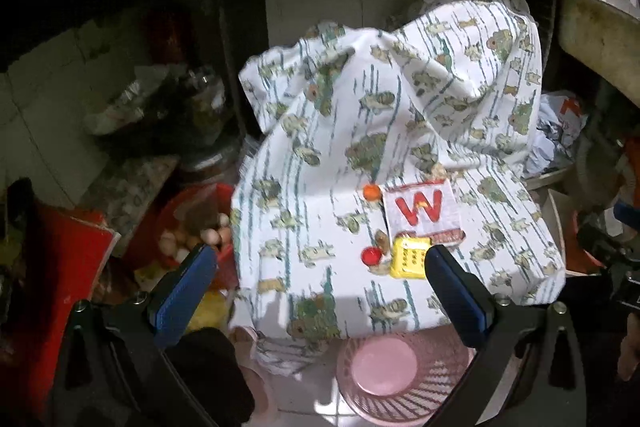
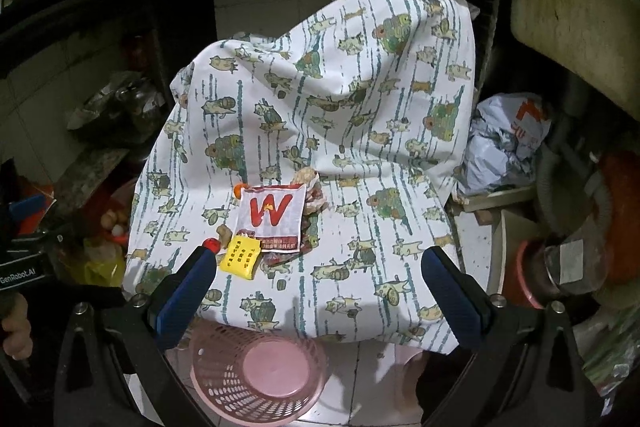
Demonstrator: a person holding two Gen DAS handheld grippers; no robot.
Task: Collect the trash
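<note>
Approach step, nothing yet grasped. Both the left hand-held gripper (image 1: 320, 267) and right hand-held gripper (image 2: 316, 269) stand wide and empty above the cloth-covered tabletop (image 2: 380, 267). Trash, a white wrapper (image 2: 272, 217) and yellow packet (image 2: 240, 257), lies centre-left; the pink basket (image 2: 256, 379) waits near. Next move likely calls for lowering onto one piece.

One white wrapper with a red W (image 2: 273, 219), one yellow packet (image 2: 239, 257), one red cap (image 1: 370, 257), one orange cap (image 1: 372, 192), one pink basket (image 2: 256, 375), one printed cloth (image 2: 360, 131), two hand-held grippers
</note>
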